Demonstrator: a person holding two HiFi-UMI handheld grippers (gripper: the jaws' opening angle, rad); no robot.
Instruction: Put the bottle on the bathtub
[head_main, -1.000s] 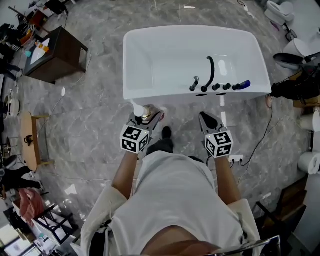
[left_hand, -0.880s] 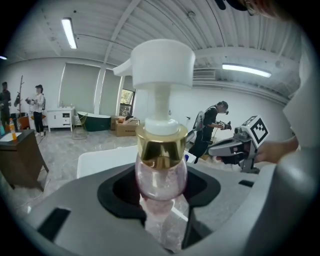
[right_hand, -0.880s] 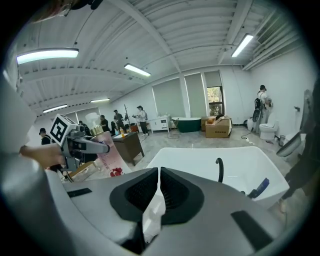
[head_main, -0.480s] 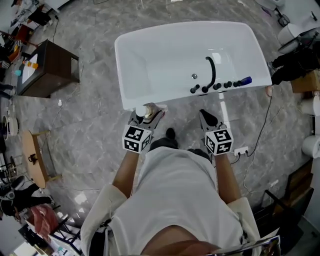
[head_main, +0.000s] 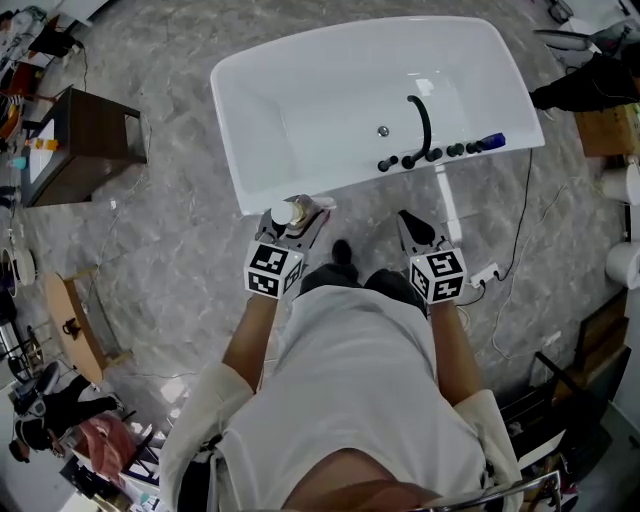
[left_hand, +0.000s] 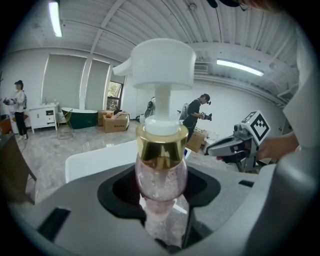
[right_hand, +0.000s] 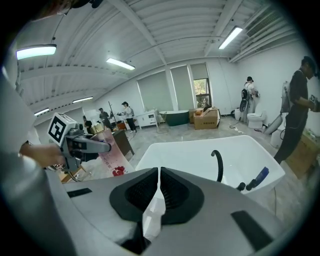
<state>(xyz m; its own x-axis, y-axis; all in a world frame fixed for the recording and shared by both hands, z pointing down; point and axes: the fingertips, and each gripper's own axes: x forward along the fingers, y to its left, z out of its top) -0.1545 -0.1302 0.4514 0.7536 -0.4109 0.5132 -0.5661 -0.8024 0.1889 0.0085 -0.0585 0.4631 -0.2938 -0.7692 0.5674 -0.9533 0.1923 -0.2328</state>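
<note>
The left gripper is clamped on the pink bottle, which stands upright between its jaws, with the gold collar and white pump head above them. The near rim of the white bathtub lies just ahead of this gripper. The right gripper, off to its right, has its jaws pressed together on nothing. The black faucet is ahead of it.

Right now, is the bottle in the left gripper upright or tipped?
Upright, roughly. The left gripper is shut on the bottle, with its white pump head on top; the head view looks down onto that pump.
</note>
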